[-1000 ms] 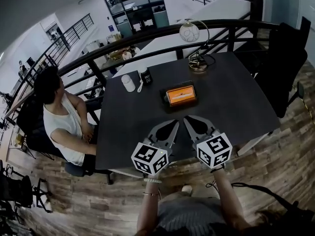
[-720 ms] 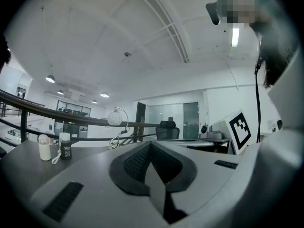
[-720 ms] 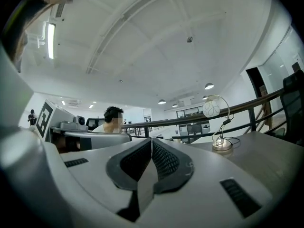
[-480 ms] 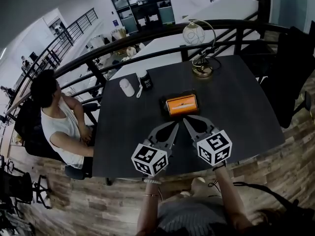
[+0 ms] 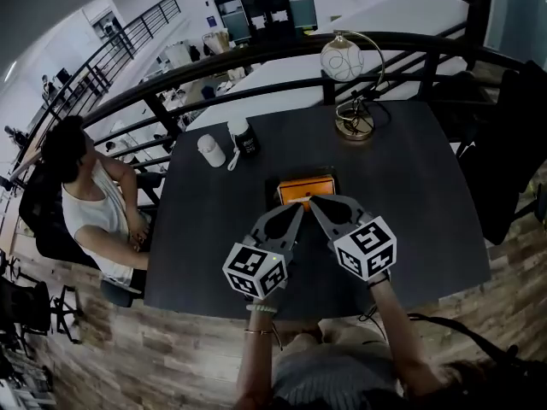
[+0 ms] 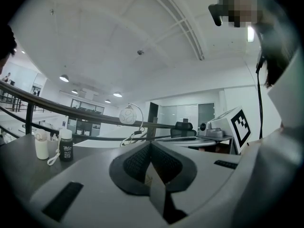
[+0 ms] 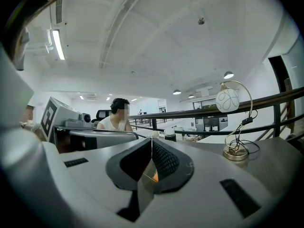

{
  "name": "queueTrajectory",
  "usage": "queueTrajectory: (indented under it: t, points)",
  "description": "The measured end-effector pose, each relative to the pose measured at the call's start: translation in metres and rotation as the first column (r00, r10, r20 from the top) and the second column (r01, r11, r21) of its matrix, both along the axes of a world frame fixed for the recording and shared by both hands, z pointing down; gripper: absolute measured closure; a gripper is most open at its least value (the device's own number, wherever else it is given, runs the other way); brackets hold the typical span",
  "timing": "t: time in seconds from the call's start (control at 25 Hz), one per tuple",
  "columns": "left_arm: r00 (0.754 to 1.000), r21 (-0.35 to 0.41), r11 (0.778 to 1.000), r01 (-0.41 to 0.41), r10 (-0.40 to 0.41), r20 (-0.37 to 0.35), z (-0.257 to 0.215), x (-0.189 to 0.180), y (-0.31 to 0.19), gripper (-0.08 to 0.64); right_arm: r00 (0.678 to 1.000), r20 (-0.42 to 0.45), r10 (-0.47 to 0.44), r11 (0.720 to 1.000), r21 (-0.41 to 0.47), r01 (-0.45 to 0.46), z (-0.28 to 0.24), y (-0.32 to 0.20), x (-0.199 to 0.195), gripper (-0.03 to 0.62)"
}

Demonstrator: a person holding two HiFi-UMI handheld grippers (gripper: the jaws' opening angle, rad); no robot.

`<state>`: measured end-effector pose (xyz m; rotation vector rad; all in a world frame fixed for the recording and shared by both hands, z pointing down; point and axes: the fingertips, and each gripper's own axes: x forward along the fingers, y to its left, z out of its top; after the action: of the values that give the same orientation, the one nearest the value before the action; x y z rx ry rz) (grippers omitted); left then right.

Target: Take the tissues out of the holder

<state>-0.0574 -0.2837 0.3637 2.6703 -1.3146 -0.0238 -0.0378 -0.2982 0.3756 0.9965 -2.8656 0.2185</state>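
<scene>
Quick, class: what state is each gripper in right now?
Left gripper: closed, holding nothing.
Right gripper: closed, holding nothing.

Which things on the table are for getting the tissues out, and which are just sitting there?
For the job:
- holder
- orange tissues inside it
- left tool and right tool, both shut and empty

Just sitting there:
- lamp
- white bottle
- dark bottle
</scene>
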Motion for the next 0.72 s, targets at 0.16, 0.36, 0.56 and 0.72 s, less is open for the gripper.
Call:
queueTrajectory:
  t: [0.16,0.36,0.56,0.72]
  points:
    - [1.0,-0.015,1.0,0.024,-0.024,0.003,-0.002,-0.002,-0.018,0.552,0.995,-0.062,-0.076,0.997,-0.002,0.076,0.001,-0.022,0.002,0.578]
    - [0.998,-0.074,0.996,0.053,-0.051,0.024,0.013,-0.017,-0.036,0.552,0.955,-0.189,-0.229,0.973,-0.069,0.22,0.021,-0.044,-0.009,0.575]
    - [0.998,-0.112,0.992,0.064,-0.06,0.034,0.032,-0.029,-0.057,0.552,0.89,-0.312,-0.333,0.942,-0.149,0.3,0.053,-0.064,-0.018,0.524]
    - [0.998,-0.138,0.989,0.058,-0.053,0.037,0.047,-0.035,-0.066,0.552,0.834,-0.399,-0.381,0.924,-0.182,0.335,0.078,-0.076,-0.025,0.494]
